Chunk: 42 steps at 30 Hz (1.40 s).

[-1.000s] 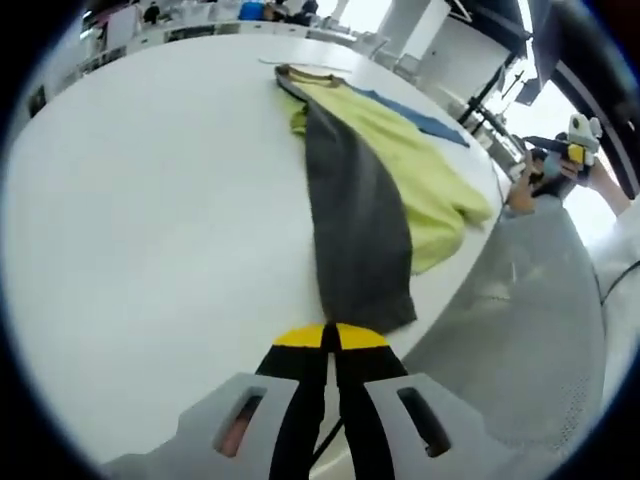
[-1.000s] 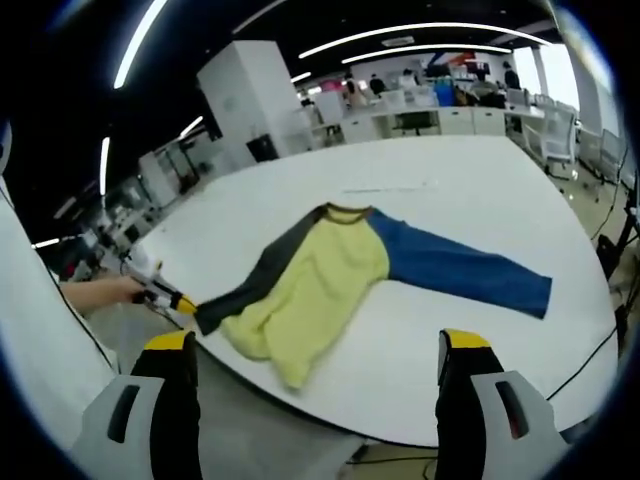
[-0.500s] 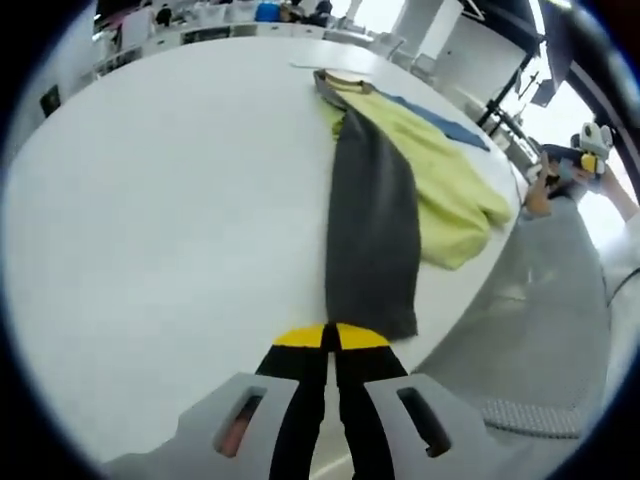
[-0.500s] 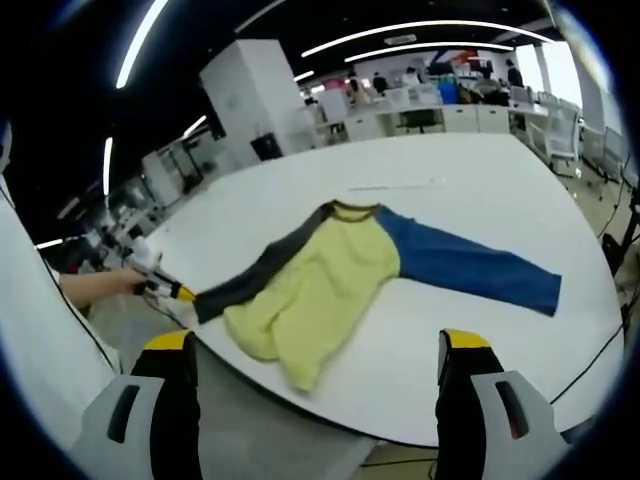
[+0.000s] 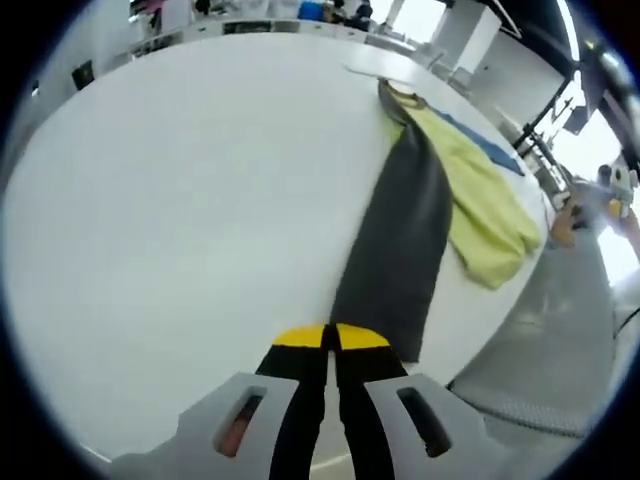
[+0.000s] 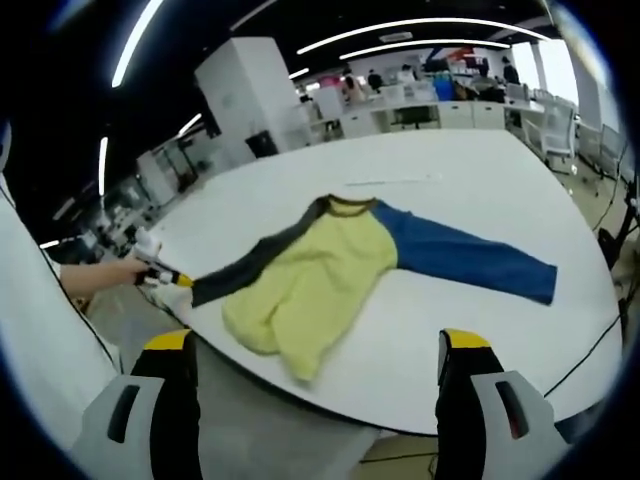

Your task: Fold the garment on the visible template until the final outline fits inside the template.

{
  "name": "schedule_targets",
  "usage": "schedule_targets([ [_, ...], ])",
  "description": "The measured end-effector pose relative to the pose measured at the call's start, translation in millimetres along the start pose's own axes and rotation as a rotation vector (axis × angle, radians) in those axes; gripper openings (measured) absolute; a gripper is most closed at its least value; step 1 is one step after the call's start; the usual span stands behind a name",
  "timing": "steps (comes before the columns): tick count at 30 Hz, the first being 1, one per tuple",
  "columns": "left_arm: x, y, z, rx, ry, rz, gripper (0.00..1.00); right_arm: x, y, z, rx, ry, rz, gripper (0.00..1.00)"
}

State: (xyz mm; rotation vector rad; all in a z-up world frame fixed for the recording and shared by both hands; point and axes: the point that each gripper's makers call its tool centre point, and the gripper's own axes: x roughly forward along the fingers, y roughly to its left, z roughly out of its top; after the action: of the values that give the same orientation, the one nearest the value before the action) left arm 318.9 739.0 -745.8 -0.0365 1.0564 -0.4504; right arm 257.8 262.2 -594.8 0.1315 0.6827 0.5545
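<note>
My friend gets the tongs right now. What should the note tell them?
Left tongs: shut on the cuff of the dark grey sleeve, stretched out straight across the round white table.
Right tongs: open, holding nothing, hanging off the table's edge.
Yellow long-sleeved shirt: lies spread on the table, blue sleeve out flat to the other side, hem bunched near the edge.
Done: grey sleeve gripped and straightened.
Left: every fold. I cannot make out a template outline, so find it first, then probably fold the sleeves in over the yellow body.

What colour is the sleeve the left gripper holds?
Dark grey sleeve, clearest in the left gripper view.
</note>
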Motion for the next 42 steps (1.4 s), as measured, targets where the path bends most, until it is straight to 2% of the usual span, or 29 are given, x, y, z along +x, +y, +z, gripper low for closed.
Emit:
schedule_targets([
  [3,-3,12.6,4.0,-0.046,-0.011,0.038,0.0,-2,-3,0.5,0.007,-0.004,-0.01,1.0],
  [7,-7,32.4,1.9,-0.096,0.009,0.092,0.0,-2,-3,1.4,0.006,-0.004,-0.017,1.0],
  [12,-10,33.3,0.3,-0.129,0.009,0.111,0.0,2,-1,3.4,0.007,-0.006,-0.015,1.0],
  [15,-12,42.9,1.7,-0.136,0.034,0.143,0.0,4,0,4.0,0.006,-0.004,-0.013,1.0],
  [24,-20,73.5,24.7,-0.147,0.039,0.209,0.0,17,2,8.1,0.001,0.006,0.006,1.0],
  [32,-23,97.1,33.7,-0.19,0.037,0.271,0.0,21,0,9.4,-0.003,0.018,0.014,1.0],
  [37,-20,109.5,41.5,-0.218,0.024,0.307,0.0,23,-5,11.4,0.003,0.023,0.004,1.0],
  [42,-7,140.1,48.0,-0.267,-0.004,0.345,0.0,28,-8,12.0,0.008,0.033,0.0,1.0],
])
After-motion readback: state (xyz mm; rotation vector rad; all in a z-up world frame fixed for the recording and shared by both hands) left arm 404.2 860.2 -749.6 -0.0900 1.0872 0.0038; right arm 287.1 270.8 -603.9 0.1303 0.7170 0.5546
